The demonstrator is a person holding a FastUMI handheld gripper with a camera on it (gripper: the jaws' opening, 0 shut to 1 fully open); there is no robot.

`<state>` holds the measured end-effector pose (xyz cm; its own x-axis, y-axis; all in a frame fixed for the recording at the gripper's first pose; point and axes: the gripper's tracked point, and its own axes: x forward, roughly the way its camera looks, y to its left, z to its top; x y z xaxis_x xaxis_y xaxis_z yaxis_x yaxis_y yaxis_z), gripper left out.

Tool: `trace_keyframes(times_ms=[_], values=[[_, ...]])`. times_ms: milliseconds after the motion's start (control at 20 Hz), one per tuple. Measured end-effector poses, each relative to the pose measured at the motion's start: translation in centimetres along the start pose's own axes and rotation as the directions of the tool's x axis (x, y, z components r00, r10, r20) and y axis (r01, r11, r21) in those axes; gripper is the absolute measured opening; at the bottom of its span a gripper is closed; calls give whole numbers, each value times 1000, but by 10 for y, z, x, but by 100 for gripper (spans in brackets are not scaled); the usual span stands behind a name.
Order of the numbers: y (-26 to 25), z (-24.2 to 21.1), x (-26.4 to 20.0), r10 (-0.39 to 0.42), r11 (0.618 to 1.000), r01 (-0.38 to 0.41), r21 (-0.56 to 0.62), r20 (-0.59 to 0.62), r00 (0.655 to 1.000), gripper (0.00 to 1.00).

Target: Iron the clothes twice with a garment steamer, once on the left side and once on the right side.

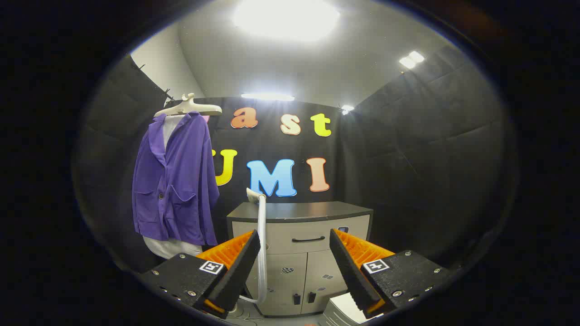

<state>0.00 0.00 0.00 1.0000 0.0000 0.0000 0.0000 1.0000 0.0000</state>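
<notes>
I am holding the gripper up and looking at the cabinet, which I am using as my landmark here. The two fingers are standing wide apart w/ nothing between them, so the claw is open and empty.

The steamer is standing just in front of the cabinet, at its left front corner: a pale tube going up, w/ the head at about the level of the cabinet top. Its base is hiding behind the left finger, so I cannot tell how it is resting on the floor. I think it is parked upright like this so the handle is easy to reach from my side.

The purple jacket is hanging left of the cabinet and higher than its top, on a pale hanger, over a white form that is showing under the hem. It is hanging w/ the front turned a bit toward the cabinet, prob. so both halves of the front are open for the steam passes.

The task is not started yet, imo: no steamer in the claw. Next move is prob. closing in on the tube left of the cabinet front, keeping the fingers apart until they are around it.
</notes>
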Motion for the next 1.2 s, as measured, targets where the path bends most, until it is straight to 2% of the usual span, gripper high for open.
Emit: trace_keyframes(times_ms=[1200], values=[[16, -5, -2, 33, 999, -33, -6, -17, 999, 95]])
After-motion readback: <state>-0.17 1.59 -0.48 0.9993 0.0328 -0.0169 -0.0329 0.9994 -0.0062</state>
